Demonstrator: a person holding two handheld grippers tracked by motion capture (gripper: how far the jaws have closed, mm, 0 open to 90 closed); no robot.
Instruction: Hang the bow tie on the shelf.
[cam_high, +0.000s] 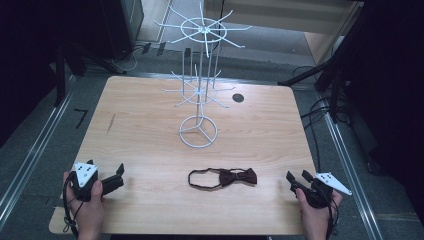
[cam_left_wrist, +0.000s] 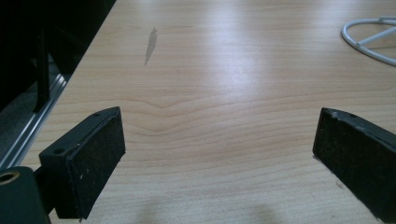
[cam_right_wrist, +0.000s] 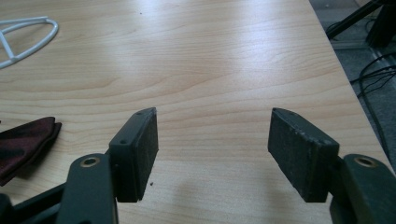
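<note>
Our fingers (cam_left_wrist: 88, 163) on both grippers stand spread and empty, left gripper (cam_high: 114, 176) and right gripper (cam_high: 298, 179) resting at the near tabletop (cam_high: 145, 135) corners. Between them lies the bow tie (cam_high: 227, 177); we should pinch its knot. Beyond stands the white rack (cam_high: 199, 80), dark floor around.

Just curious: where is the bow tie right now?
In the high view the bow tie lies flat on the table, in front of the white wire rack.

bow tie (cam_right_wrist: 25, 140) cut by left edge, rack base (cam_left_wrist: 371, 39) cropped
</note>
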